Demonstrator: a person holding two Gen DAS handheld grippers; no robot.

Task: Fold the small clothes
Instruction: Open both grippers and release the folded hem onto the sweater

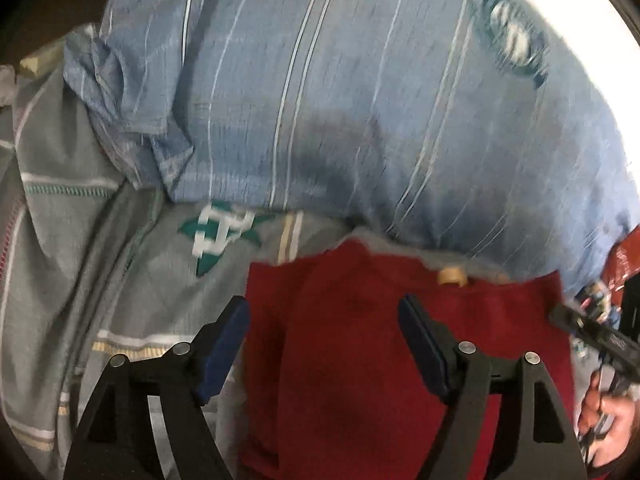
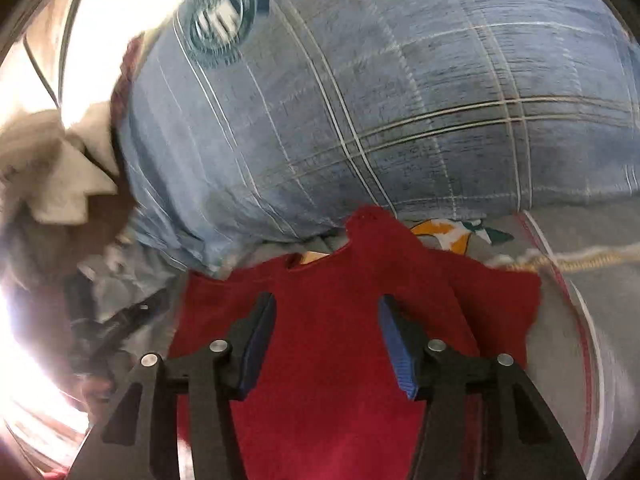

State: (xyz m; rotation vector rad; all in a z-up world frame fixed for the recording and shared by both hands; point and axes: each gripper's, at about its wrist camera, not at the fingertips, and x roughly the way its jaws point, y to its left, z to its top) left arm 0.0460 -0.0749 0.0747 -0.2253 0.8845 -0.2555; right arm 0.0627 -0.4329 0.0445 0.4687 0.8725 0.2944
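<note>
A small red garment [image 1: 360, 340] lies flat on a grey patterned bedsheet [image 1: 80, 240], just in front of a blue checked pillow [image 1: 360, 100]. Its near edge is cut off by the bottom of both views. The left claw [image 1: 324, 320] hovers over it with its blue-padded fingers apart and nothing between them. The right claw [image 2: 327, 316] is likewise spread wide above the red cloth, gripping nothing. Both views are motion-blurred, so whether either claw touches the fabric cannot be told. A round emblem [image 2: 222, 16] on the pillow is too smeared to read. At the left view's right edge, the other gripper and a hand [image 1: 608, 420] are only partly visible.
</note>
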